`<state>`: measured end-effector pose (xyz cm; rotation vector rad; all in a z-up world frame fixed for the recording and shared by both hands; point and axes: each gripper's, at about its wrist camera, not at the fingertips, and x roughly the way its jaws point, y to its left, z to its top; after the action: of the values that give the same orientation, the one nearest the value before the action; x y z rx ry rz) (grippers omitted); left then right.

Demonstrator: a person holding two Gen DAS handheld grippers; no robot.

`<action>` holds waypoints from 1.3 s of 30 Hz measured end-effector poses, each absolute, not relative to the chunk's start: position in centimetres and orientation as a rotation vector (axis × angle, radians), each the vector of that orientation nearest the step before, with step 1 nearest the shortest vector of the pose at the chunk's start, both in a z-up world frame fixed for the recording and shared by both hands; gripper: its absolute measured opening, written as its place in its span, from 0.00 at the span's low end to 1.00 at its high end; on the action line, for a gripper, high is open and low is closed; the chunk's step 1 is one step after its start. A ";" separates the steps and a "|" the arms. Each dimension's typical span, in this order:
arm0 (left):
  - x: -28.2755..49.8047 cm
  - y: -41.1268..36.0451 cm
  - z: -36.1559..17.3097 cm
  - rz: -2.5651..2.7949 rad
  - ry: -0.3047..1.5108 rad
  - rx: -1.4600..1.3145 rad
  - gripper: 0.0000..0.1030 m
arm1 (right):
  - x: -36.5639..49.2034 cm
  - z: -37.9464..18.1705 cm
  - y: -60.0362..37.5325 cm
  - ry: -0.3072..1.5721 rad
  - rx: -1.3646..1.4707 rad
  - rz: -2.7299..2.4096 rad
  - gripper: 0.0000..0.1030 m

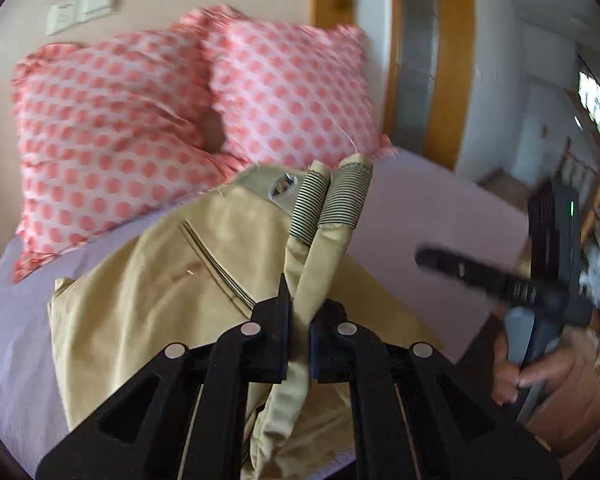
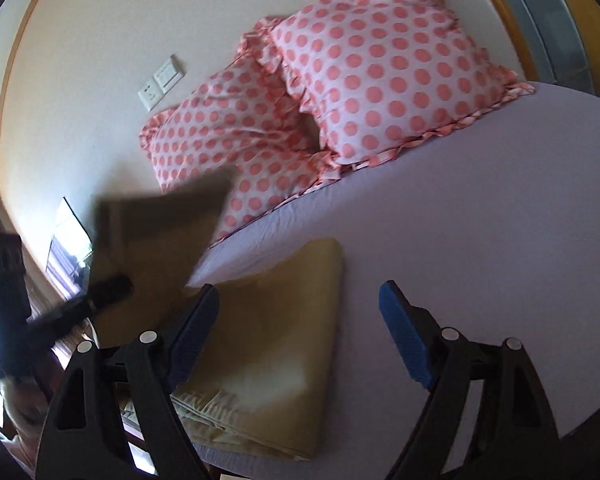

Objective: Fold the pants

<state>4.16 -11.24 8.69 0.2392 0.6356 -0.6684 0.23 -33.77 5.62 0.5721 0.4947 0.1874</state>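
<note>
Your left gripper (image 1: 300, 320) pinches khaki pants (image 1: 160, 272) waistband; right gripper (image 2: 300, 336) gapes wide, holds nothing. Lay waistband square over folded stack on bedsheet (image 2: 480, 240), keep edges aligned.

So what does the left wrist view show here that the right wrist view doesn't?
Only the left wrist view: the left hand-held gripper shut on a bunched fold of the tan pants, the striped waistband lining and a zipped pocket.

Only the right wrist view: the right hand-held gripper open and empty above a flat folded part of the pants, and a lifted, blurred flap.

Both: the lilac sheet, two polka-dot pillows and the wall switches.
</note>
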 end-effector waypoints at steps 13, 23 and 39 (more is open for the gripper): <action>-0.6 -12.5 4.0 -0.812 0.641 0.312 0.27 | 5.7 4.0 -32.7 0.664 0.627 0.322 0.85; 4.4 2.2 8.7 -0.522 0.633 -0.040 0.76 | 9.9 2.3 -31.0 0.818 0.504 0.279 0.64; 16.6 9.6 1.4 -0.555 1.023 -0.476 0.39 | 12.0 1.1 -32.3 0.902 0.684 0.489 0.12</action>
<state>16.63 9.60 1.39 -0.4758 1.0232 -0.5549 11.97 -32.25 1.12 0.6837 0.9017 0.4890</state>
